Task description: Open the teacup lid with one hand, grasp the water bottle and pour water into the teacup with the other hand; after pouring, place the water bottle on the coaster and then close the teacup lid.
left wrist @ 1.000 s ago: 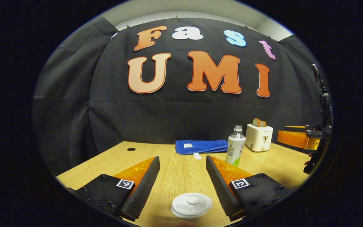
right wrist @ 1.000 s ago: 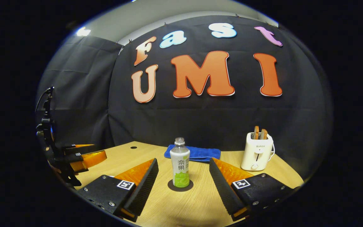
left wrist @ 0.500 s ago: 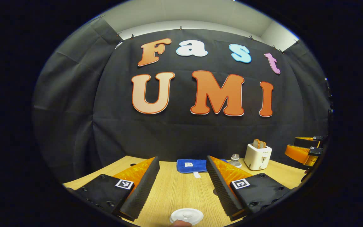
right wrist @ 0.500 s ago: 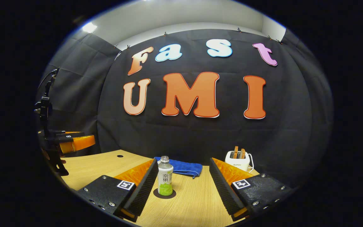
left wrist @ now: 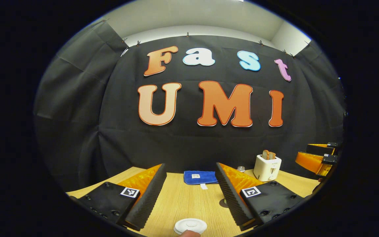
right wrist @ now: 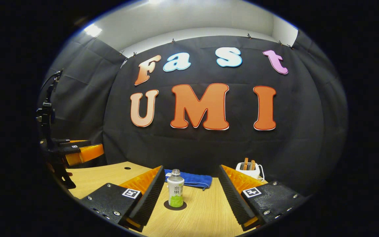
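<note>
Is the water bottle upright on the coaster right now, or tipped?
Upright. The water bottle stands vertically, cap up, centred on the dark round coaster, between the right gripper's open fingers, untouched.

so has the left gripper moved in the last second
Yes. In the left gripper view the teacup lid has slid toward the bottom edge and the toaster sits lower, so the left gripper has tilted up and pulled back.

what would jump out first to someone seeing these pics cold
Likely the water bottle, standing upright on a dark round coaster on the wooden table, framed between the open fingers of the right hand-held gripper. Next, the white teacup lid low between the left hand-held gripper's fingers, and the white toaster holding bread at back right.
</note>
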The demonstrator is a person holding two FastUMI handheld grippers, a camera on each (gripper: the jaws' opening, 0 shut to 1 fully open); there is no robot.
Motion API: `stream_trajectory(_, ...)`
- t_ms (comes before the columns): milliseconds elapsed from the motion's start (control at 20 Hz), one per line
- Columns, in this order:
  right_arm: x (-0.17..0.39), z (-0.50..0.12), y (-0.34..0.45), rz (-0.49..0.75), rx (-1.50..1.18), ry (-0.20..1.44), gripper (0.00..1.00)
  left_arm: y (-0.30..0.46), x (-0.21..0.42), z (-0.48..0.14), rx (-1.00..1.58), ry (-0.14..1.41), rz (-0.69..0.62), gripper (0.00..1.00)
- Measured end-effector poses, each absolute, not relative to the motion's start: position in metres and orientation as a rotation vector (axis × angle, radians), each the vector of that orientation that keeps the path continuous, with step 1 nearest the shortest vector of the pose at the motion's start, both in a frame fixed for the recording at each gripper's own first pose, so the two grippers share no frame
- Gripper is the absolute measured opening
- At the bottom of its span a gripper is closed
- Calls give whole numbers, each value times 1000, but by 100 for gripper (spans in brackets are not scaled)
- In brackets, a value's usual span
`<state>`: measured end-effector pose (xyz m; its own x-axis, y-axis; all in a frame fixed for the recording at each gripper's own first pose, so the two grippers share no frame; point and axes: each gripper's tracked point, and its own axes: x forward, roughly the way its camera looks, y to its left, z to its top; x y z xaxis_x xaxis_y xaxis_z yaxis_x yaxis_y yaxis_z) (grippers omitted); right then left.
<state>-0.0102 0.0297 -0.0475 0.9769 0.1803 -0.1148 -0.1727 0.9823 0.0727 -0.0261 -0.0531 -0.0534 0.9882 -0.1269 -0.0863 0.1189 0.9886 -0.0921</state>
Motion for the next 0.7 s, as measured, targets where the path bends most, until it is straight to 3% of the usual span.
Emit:
stream_trajectory(550, -41, -20, 24, 117, 7, 119, 97, -24, -37, -54, -104, 125, -72, 96)
stream_trajectory(700, -47, -21, 25, 124, -14, 127, 97, -41, -43, -54, -117, 130, -114, 99)
